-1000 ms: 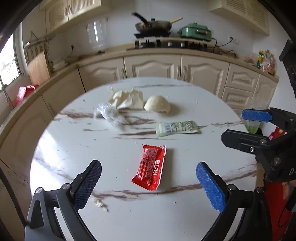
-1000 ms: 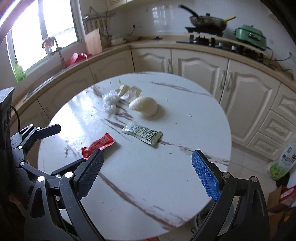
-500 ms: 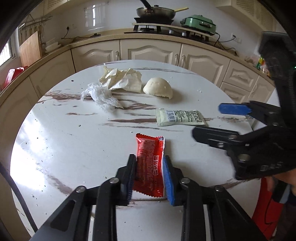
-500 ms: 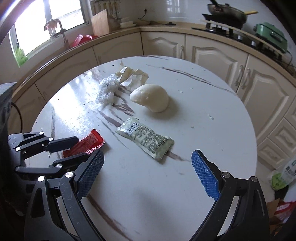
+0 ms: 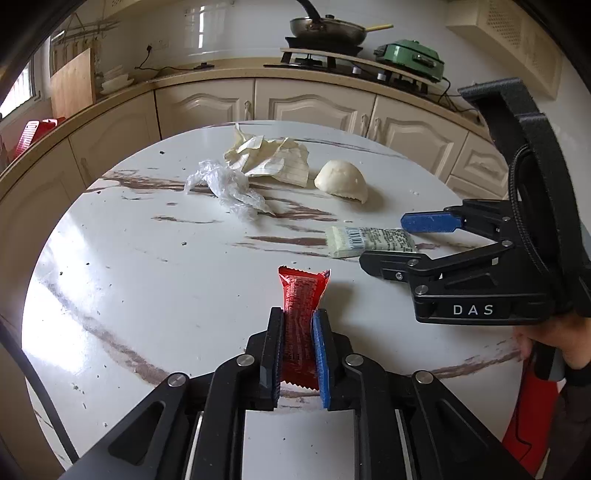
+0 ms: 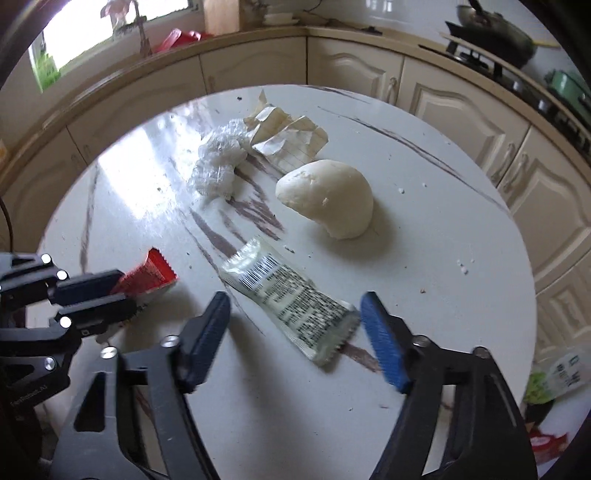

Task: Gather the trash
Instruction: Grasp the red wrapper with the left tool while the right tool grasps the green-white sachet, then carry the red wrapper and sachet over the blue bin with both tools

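My left gripper [image 5: 297,332] is shut on a red snack wrapper [image 5: 301,306] on the round marble table [image 5: 147,280]; the wrapper also shows in the right wrist view [image 6: 149,275]. My right gripper [image 6: 295,332] is open, its fingers either side of the near end of a pale green wrapper [image 6: 291,299], which also shows in the left wrist view [image 5: 369,240]. Farther back lie a crumpled clear plastic film [image 6: 219,162], a crumpled lined paper [image 6: 288,138] and a white bun [image 6: 328,197].
Cream kitchen cabinets [image 5: 314,107] curve behind the table, with a stove, pan [image 5: 328,27] and green cooker [image 5: 410,59] on the counter. A bag and red packaging [image 6: 554,376] lie on the floor at the right of the table.
My left gripper closed on the red wrapper. My right gripper moved forward and down over the table, and its fingers now straddle the pale green wrapper, narrower than before.
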`<state>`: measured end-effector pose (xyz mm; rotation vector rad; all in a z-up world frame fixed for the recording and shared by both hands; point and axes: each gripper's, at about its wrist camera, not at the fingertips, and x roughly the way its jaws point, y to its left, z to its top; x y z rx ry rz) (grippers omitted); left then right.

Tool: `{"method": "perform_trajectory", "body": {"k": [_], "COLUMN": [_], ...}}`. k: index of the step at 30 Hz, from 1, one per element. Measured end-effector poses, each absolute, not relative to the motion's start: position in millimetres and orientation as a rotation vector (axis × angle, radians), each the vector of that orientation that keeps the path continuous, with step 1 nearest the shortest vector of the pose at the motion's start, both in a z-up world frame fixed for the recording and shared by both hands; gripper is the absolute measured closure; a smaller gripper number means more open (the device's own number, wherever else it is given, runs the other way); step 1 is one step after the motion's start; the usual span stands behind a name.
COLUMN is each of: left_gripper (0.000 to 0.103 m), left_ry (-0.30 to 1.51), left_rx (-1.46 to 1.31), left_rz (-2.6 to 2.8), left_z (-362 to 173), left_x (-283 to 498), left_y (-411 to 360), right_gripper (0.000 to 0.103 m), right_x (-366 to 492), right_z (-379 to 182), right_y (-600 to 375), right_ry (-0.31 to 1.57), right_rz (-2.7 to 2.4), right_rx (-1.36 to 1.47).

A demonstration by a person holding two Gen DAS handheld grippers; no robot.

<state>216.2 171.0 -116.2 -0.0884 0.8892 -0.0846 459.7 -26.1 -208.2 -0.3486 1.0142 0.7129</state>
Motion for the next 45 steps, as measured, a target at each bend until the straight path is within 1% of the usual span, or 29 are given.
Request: {"method": "perform_trajectory", "body": {"k": [1,2,5,7,8,12,14,15,17,18,20,23,26,29,33,39,45], "left_gripper": [0.085,0.083,0.083,0.083,0.086,0.089,0.090,0.091,0.092,0.092,0.094,0.096,0.097,0.098,0.098,0.098,0.098], "left_ry": [0.893,0.902,0.901,0.902,0.900,0.898,0.894,0.893,0.892,0.891,0.890,0.891,0.893,0.884,0.865,0.821,0.785], "left_rx": [-0.092,-0.093,-0.101,-0.102,-0.100,-0.113,-0.123,-0.124,-0.130,-0.133,-0.140,-0.148,-0.151,-0.162,-0.180,-0.153,-0.094], "left_rz": [-0.084,-0.084,-0.087,-0.079,-0.077,-0.072,-0.070,-0.067,-0.062,-0.060,-0.057,-0.057,-0.058,-0.060,-0.055,-0.068,-0.127], "left_z": [-118,-120,-122,-123,-123,-124,-125,-125,-125,-125,-125,-123,-122,-117,-107,-82,-60], "left_x": [217,218,220,222,222,225,225,224,224,224,223,220,216,208,197,182,177], "left_y": [169,169,170,169,167,168,168,167,167,166,166,163,160,160,159,140,91], "right_gripper": [0.047,0.052,0.051,0.046,0.046,0.046,0.050,0.050,0.057,0.058,0.068,0.078,0.085,0.088,0.090,0.090,0.089], "right_x": [459,457,458,457,457,458,459,457,455,454,449,439,427,415,405,388,376], "right_z": [-207,-207,-205,-205,-205,-207,-207,-207,-207,-207,-206,-205,-204,-202,-198,-174,-149], "right_y": [-26,-25,-21,-17,-15,-7,-5,-4,-2,-2,-1,1,-1,-9,-26,-66,-129], "right_ry": [1.014,1.010,1.016,0.998,0.997,0.992,0.999,0.998,1.001,0.998,0.997,0.998,0.986,0.977,0.973,0.922,0.856], "right_rz": [0.723,0.732,0.742,0.750,0.763,0.805,0.830,0.832,0.844,0.841,0.837,0.831,0.821,0.821,0.840,0.839,0.790], "right_rx": [-0.350,-0.362,-0.389,-0.425,-0.428,-0.432,-0.415,-0.421,-0.423,-0.422,-0.419,-0.428,-0.423,-0.381,-0.281,-0.137,-0.023]}}
